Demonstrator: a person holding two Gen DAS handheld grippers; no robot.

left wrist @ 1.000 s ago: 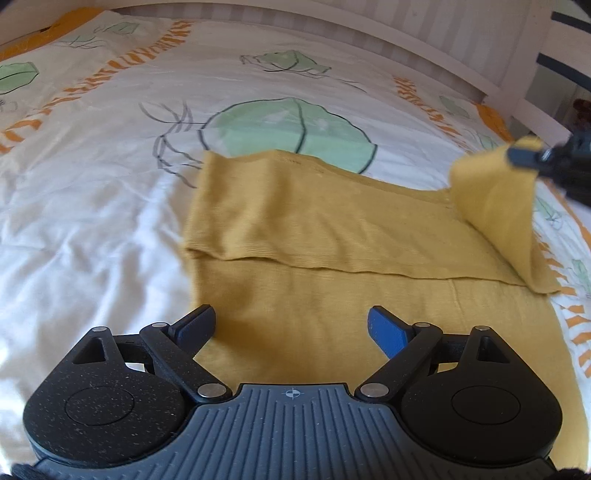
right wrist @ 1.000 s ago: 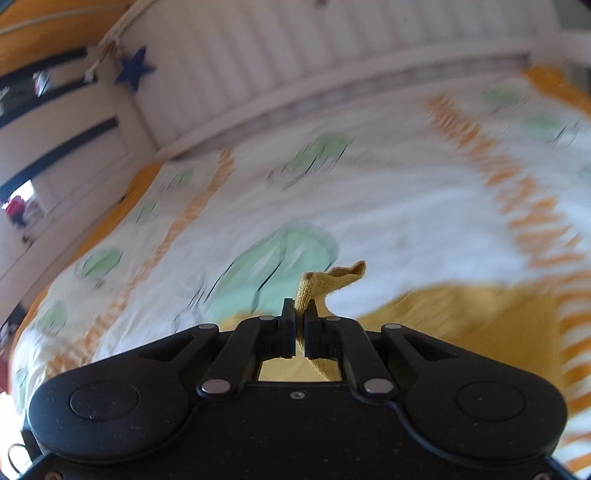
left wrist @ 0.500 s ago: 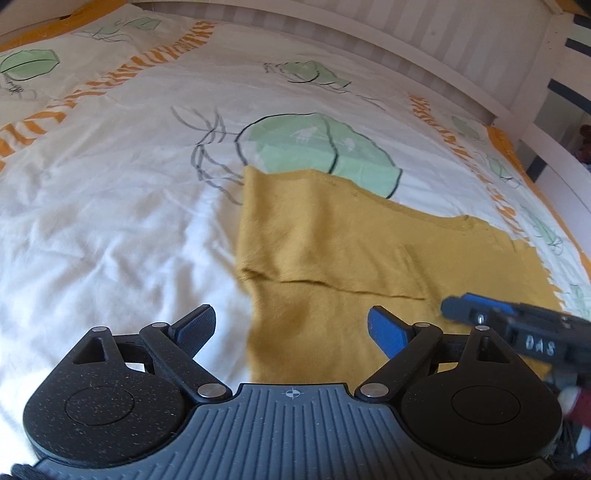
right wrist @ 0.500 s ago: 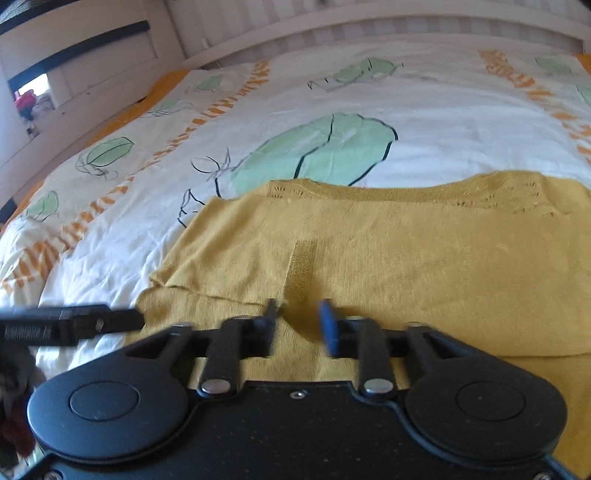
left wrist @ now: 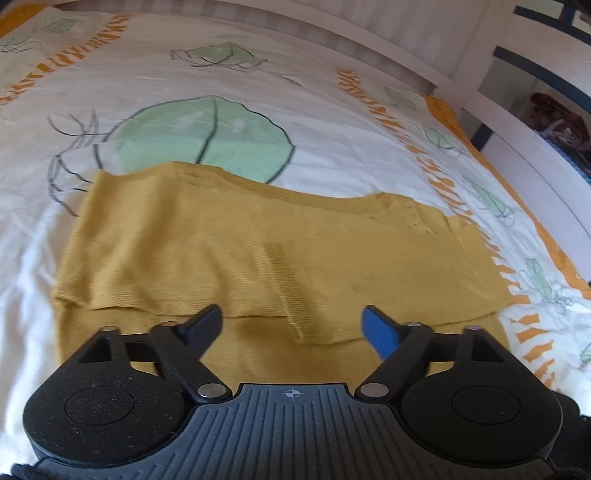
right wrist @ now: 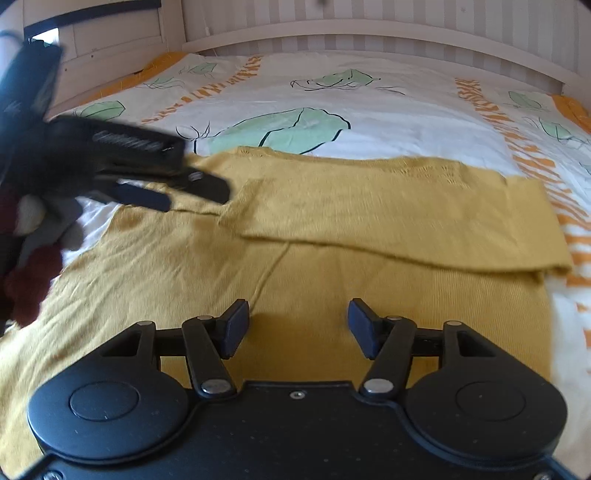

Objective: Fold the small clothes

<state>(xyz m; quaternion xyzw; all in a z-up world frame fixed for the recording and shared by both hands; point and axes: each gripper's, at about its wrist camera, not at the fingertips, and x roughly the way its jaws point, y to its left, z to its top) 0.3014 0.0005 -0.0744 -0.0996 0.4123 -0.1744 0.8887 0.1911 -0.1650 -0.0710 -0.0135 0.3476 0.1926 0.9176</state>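
Observation:
A mustard-yellow knit garment (left wrist: 258,243) lies flat on the bed, its far part folded toward me over the near part; it also shows in the right wrist view (right wrist: 369,206). A ribbed sleeve cuff (left wrist: 295,306) lies across the fold edge. My left gripper (left wrist: 291,325) is open and empty just above the fold edge near the cuff. It also shows blurred in the right wrist view (right wrist: 184,192), at the garment's left side. My right gripper (right wrist: 297,325) is open and empty over the near layer of the garment.
The bed has a white duvet (left wrist: 184,74) printed with green leaves and orange stripes. A white slatted bed frame (right wrist: 369,22) runs along the far side and a white rail (left wrist: 535,147) along the right edge.
My right gripper has let go of the yellow sleeve, which now lies flat across the garment, and has opened wide and drawn back. My left gripper has shifted toward the fold edge.

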